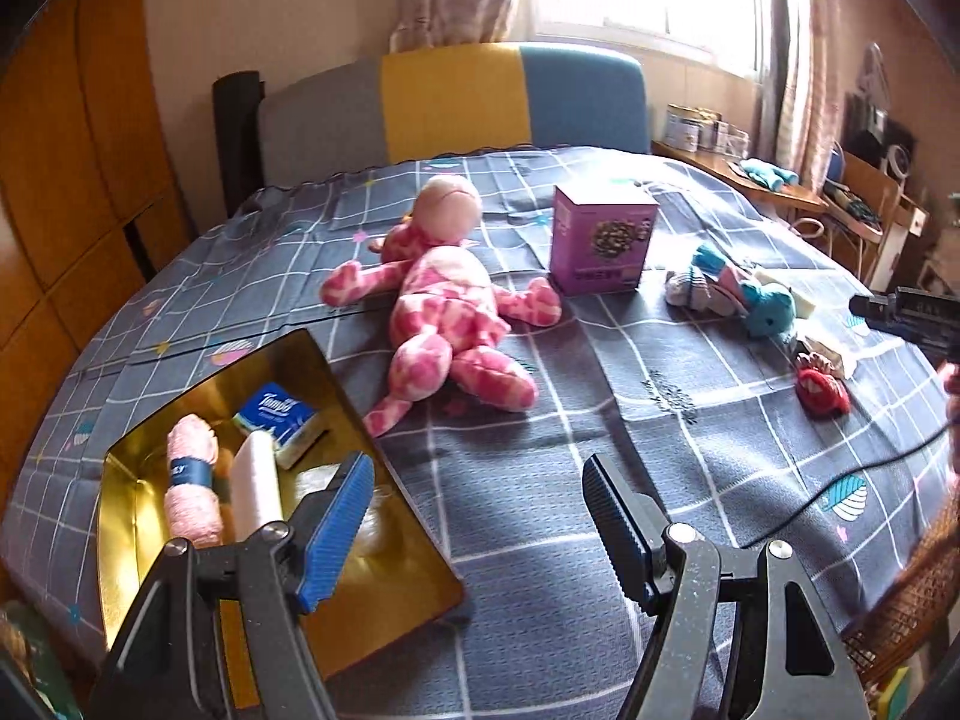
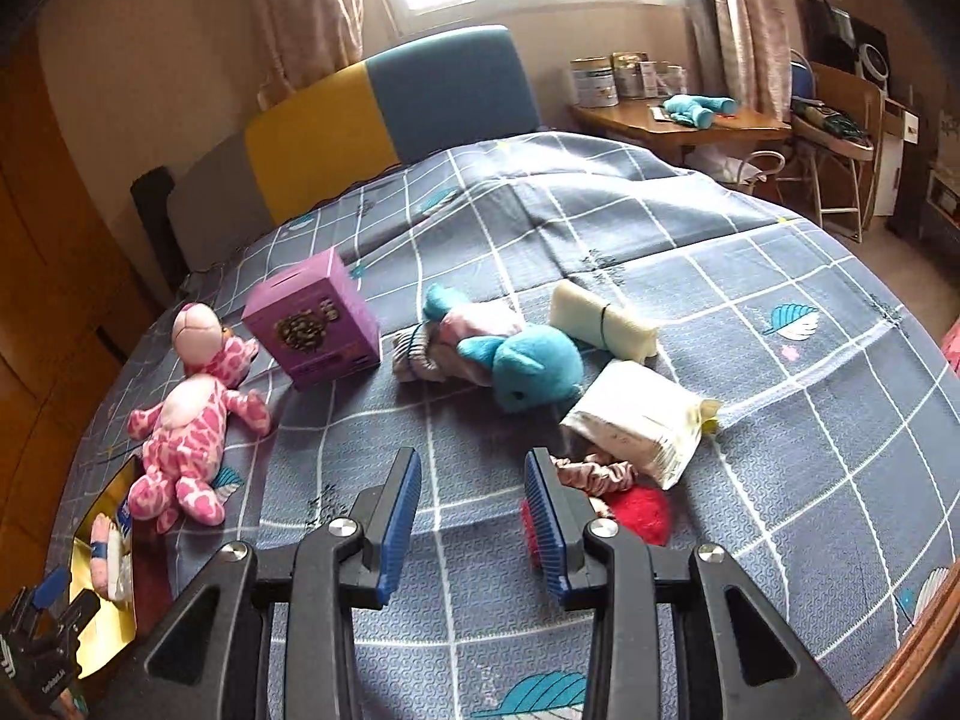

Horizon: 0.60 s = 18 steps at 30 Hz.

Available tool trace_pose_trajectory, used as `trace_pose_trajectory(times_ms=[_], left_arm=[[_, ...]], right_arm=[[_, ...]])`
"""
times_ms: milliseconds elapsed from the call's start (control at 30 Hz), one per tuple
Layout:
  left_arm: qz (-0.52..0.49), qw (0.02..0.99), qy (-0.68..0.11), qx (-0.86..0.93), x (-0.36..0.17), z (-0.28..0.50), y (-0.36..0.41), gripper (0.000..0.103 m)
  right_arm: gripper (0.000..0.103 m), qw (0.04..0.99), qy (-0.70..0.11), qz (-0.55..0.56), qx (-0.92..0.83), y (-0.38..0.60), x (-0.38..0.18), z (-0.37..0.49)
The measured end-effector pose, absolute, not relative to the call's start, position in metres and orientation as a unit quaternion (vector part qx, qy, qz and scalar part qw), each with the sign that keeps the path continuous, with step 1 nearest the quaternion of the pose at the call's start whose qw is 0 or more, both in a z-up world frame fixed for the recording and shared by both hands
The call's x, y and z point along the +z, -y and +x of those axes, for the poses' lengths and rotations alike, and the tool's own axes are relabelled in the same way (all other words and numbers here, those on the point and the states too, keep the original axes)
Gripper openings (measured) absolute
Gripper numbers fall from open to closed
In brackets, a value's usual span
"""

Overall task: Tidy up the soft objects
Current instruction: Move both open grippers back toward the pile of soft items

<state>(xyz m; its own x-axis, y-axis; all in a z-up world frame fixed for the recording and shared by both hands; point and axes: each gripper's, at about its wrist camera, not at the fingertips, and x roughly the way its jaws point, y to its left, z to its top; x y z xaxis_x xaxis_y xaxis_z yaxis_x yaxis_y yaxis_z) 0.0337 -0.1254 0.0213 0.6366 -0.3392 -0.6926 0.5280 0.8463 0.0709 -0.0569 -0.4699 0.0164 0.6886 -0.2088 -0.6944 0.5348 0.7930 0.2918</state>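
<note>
Stowed so far, in the gold tray point(image 1: 420, 564) at the near left edge of the bed point(image 1: 600, 420): one rolled pink towel point(image 1: 191, 480) with a blue band, one white roll point(image 1: 257, 483) lying just beside it, one blue tissue pack point(image 1: 281, 417) behind them. Remaining loose on the bedspread: pink spotted plush point(image 1: 447, 312), lying on its back just beyond the tray; purple box point(image 2: 312, 327), standing upright next to the plush's head; blue plush point(image 2: 528, 369), touching a bundle of rolled socks point(image 2: 420, 351); cream roll point(image 2: 600, 321) with a dark band behind the blue plush; white packet point(image 2: 642, 420); pink scrunchie point(image 2: 600, 471) and red fuzzy item point(image 2: 642, 510), both close to the right claw. Left claw point(image 1: 480, 501): jaws wide, nothing between them, hanging over the tray's right edge. Right claw point(image 2: 471, 525): jaws at a moderate gap, empty, its right finger just beside the scrunchie and red item. Judgement: roughly a third done; three pieces housed, about seven still to gather, the purple box possibly not counting as soft. The nearest candidates look to be the scrunchie and red item.
</note>
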Motion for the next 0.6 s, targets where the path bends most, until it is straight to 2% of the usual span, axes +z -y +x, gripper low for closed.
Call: trace_pose_trajectory(times_ms=[267, 600], left_arm=[[0.152, 0.886, -0.353, -0.26, 0.018, 0.033, 0.151, 0.073], [0.168, 0.868, -0.369, -0.286, 0.007, 0.036, 0.194, 0.073]], right_arm=[[0.036, 0.872, -0.298, 0.256, -0.292, 0.507, 0.005, -0.069], [0.036, 0.857, -0.294, 0.317, -0.28, 0.524, -0.006, -0.077]])
